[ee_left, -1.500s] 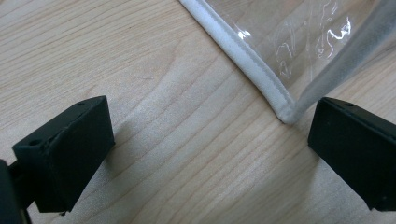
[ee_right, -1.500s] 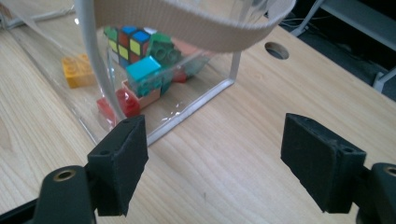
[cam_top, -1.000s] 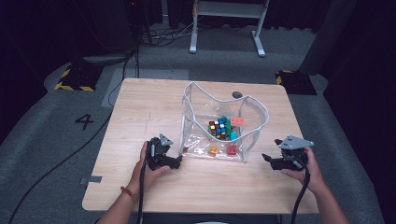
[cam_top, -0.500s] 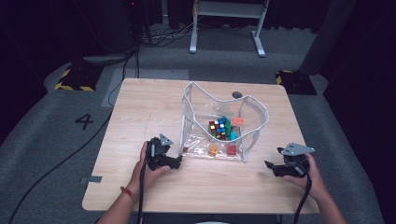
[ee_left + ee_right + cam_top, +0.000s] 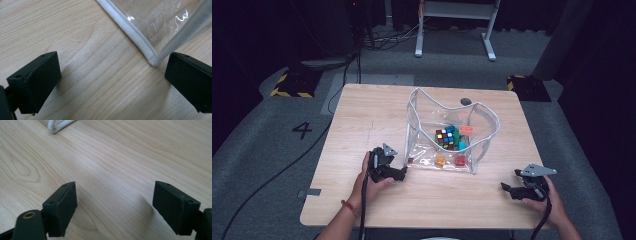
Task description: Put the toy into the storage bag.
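Clear white-trimmed pouch [image 5: 447,131] stands open, holding cubes; both grippers' fingers wide open, empty.

Clear plastic bag [image 5: 447,130] with white trim stands open mid-frame on the desk, a scrambled cube [image 5: 445,137] and small colored blocks inside.

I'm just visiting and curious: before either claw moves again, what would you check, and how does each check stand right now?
1. Left claw open: ok, jaws wide apart.
2. Left claw lined up at the clear bag: ok, the bag's white corner lies just inside one jaw.
3. Right claw open: ok.
4. Right claw near the bag: not ok, it is off to the side over bare table.
5. Toys inside the bag: ok.
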Motion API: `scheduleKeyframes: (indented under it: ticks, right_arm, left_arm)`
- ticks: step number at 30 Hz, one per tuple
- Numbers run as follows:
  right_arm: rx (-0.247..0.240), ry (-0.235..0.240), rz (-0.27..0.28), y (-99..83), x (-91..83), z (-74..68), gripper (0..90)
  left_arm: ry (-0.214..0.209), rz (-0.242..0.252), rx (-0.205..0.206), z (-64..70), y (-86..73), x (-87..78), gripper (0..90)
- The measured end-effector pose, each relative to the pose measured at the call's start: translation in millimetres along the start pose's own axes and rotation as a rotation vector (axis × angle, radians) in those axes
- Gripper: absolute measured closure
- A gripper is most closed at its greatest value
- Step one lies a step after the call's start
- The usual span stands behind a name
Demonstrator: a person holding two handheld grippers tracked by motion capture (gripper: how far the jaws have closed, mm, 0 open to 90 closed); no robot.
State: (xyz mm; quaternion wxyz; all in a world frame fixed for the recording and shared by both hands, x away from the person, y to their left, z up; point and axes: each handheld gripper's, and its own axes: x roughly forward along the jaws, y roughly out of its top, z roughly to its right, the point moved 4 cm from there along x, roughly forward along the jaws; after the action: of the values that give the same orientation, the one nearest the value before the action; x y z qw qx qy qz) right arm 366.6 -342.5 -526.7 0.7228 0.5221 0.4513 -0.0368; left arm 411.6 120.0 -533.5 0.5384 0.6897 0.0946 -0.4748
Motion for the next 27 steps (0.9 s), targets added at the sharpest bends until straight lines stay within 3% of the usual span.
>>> scheduleKeyframes:
  ticks: [3,6,20,27]
  right_arm:
    - [0.050,0.010,0.033,-6.1,-0.7,2.2,17.2]
    - [0.059,0.005,0.029,-6.3,-0.7,2.4,15.7]
    - [0.055,0.002,0.023,-6.4,-1.1,3.0,15.3]
    - [0.053,0.002,0.023,-6.3,-1.0,3.0,15.3]
  left_arm:
    - [0.000,-0.002,-0.002,0.1,-0.1,-0.1,0.5]
    - [0.000,0.000,0.000,0.0,0.0,0.0,0.5]
    - [0.000,-0.001,-0.003,0.4,-0.2,-0.2,0.5]
    - [-0.001,0.000,0.015,-0.2,0.3,0.0,0.4]
